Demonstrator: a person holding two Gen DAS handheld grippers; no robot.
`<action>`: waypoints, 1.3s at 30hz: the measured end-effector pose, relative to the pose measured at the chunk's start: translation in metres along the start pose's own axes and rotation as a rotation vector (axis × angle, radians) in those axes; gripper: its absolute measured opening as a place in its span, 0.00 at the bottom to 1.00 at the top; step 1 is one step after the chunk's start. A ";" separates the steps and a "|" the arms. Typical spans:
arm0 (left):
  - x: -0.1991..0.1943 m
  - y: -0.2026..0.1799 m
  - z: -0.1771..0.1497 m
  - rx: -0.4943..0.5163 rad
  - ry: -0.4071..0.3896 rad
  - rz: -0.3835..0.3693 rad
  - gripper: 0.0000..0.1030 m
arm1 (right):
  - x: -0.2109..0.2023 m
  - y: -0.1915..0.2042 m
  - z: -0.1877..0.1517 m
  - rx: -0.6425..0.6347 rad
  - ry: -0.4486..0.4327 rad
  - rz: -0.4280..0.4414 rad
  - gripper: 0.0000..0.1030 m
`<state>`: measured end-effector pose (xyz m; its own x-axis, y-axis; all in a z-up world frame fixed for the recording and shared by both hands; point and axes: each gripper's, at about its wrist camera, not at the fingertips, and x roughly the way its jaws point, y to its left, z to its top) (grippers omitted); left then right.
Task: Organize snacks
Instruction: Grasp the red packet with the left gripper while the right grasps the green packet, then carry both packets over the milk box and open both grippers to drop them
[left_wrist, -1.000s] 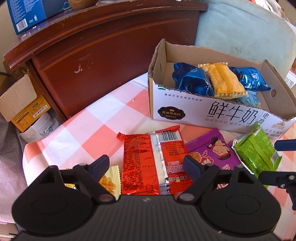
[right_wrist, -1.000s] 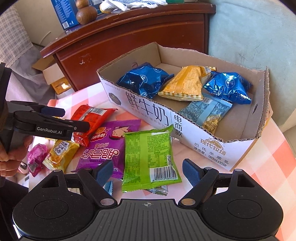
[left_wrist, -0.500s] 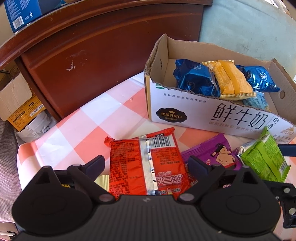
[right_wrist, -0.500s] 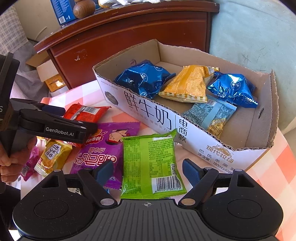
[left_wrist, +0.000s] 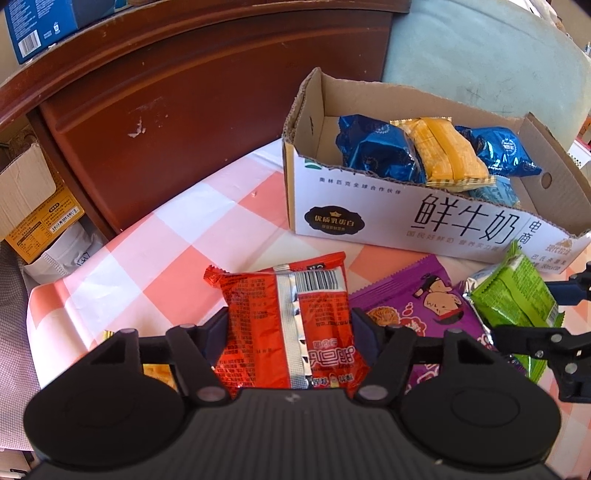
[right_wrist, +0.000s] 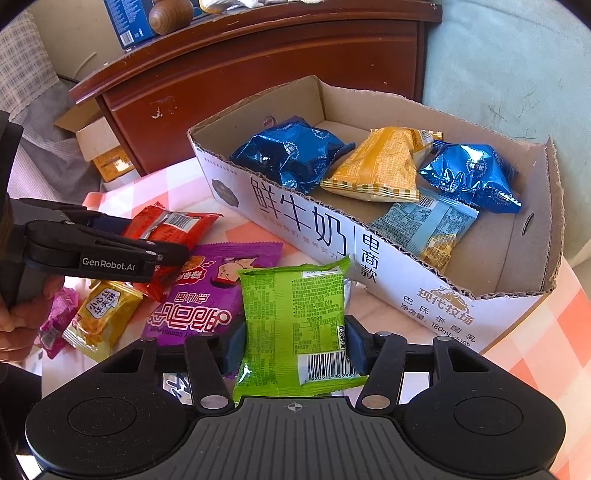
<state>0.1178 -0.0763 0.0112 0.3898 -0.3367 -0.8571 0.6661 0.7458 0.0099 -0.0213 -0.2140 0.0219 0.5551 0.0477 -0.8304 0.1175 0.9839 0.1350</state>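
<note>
My left gripper (left_wrist: 290, 328) is shut on the red snack packet (left_wrist: 288, 317), its pads pressed against both sides. My right gripper (right_wrist: 293, 341) is shut on the green snack packet (right_wrist: 295, 321). The cardboard box (right_wrist: 332, 236) stands behind them and holds two blue packets (right_wrist: 291, 155), a yellow packet (right_wrist: 384, 166) and a light blue packet (right_wrist: 428, 225). A purple packet (right_wrist: 210, 291) lies on the checked tablecloth between the two held packets. The left gripper also shows in the right wrist view (right_wrist: 173, 254), and the box in the left wrist view (left_wrist: 406, 221).
A small yellow packet (right_wrist: 99, 310) and a pink packet (right_wrist: 55, 321) lie at the table's left edge. A dark wooden cabinet (left_wrist: 184, 110) stands behind the table. Open cartons (left_wrist: 33, 199) sit on the floor at left. A pale green cushion (right_wrist: 517, 66) is behind the box.
Both grippers have moved forward and closed: the left on the red packet, the right on the green packet. Both were open a second ago.
</note>
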 end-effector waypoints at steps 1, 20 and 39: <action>-0.001 0.001 -0.001 0.005 -0.001 0.006 0.65 | 0.000 0.000 0.000 -0.002 -0.001 0.001 0.50; -0.031 -0.006 -0.003 0.068 -0.101 0.057 0.65 | -0.017 0.013 0.003 -0.082 -0.073 0.013 0.48; -0.045 -0.015 -0.002 0.123 -0.176 0.106 0.65 | -0.028 0.015 0.008 -0.100 -0.125 0.014 0.48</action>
<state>0.0891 -0.0715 0.0485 0.5594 -0.3636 -0.7449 0.6839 0.7102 0.1670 -0.0286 -0.2014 0.0510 0.6552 0.0461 -0.7541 0.0298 0.9958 0.0868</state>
